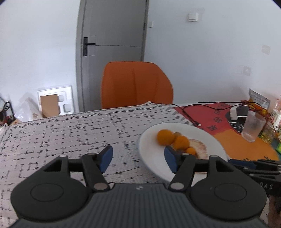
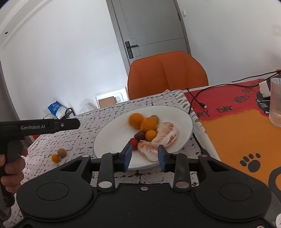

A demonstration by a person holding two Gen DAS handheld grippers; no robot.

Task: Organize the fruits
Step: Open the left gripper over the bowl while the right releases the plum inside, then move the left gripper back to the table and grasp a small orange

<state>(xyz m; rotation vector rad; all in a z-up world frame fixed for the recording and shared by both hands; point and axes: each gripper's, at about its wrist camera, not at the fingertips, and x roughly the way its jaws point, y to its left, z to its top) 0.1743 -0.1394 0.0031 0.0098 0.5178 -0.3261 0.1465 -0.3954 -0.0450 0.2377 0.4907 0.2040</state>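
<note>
1. This is a home, likely a dining corner: a table (image 2: 73, 122) under a patterned cloth, with an orange upholstered chair (image 2: 167, 73) pushed up to it.
2. A grey interior door (image 1: 116, 26) with a lever handle, and a wall light switch (image 1: 192, 17).
3. A cartoon cat placemat (image 2: 233, 126), a ribbed drinking glass (image 1: 252, 128), a charging cable (image 2: 196, 98).
4. Cardboard and foam packaging (image 1: 55, 100) leans against the wall.

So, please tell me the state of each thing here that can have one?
left gripper: fingers open, nothing between them
right gripper: fingers open, empty, above plate edge
plate: holds fruits
two small fruits: on the cloth, outside the plate
door: closed
glass: upright
cable: loose end unplugged
</note>
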